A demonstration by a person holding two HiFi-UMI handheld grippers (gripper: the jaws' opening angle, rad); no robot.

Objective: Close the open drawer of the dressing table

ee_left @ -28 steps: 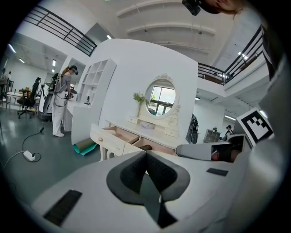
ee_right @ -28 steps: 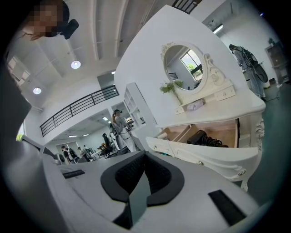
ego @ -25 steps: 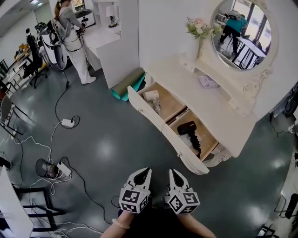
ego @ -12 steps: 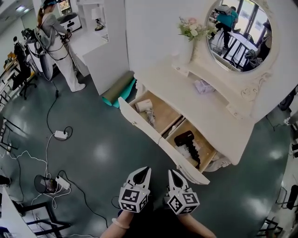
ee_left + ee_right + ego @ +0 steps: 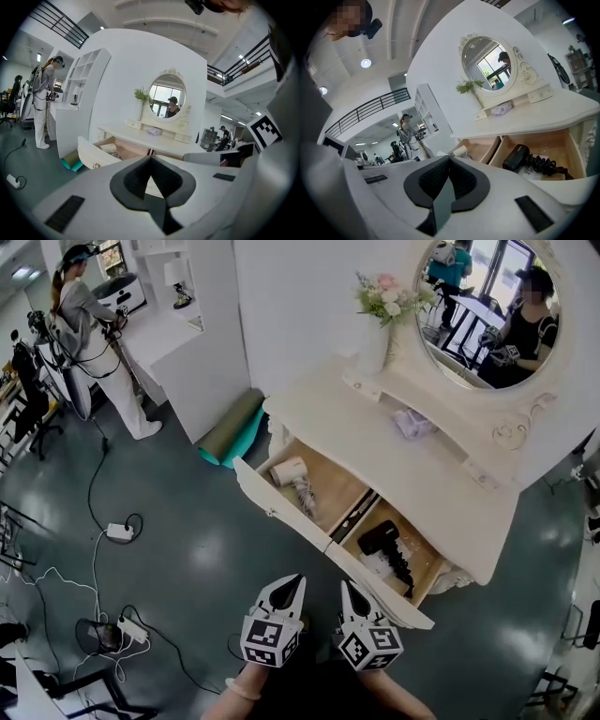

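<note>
Drawer (image 5: 281, 510) of the dressing table (image 5: 412, 474) stood pulled fully out, its curved white front angled over the grey floor (image 5: 187, 549). A divider split the interior into two compartments. The compartment on the left side of the head view held a white hair dryer (image 5: 289, 472). The other held a black hair dryer (image 5: 380, 538) with a coiled cord, lying on a sheet of paper.

On the table top stood a vase of flowers (image 5: 380, 310) beside a round mirror (image 5: 483, 310), with a small pale bundle (image 5: 410, 423) near the mirror base.

The left gripper (image 5: 297, 580) and the right gripper (image 5: 346, 586) were held side by side, well short of the drawer front and not touching it. Each gripper view showed its jaws pressed together at the tips, with nothing between them.

A rolled green mat (image 5: 239, 423) lay on the floor against the wall beside the table. Farther off, a power strip (image 5: 119, 532) lay among cables, and a person (image 5: 89, 324) stood at a white counter.
</note>
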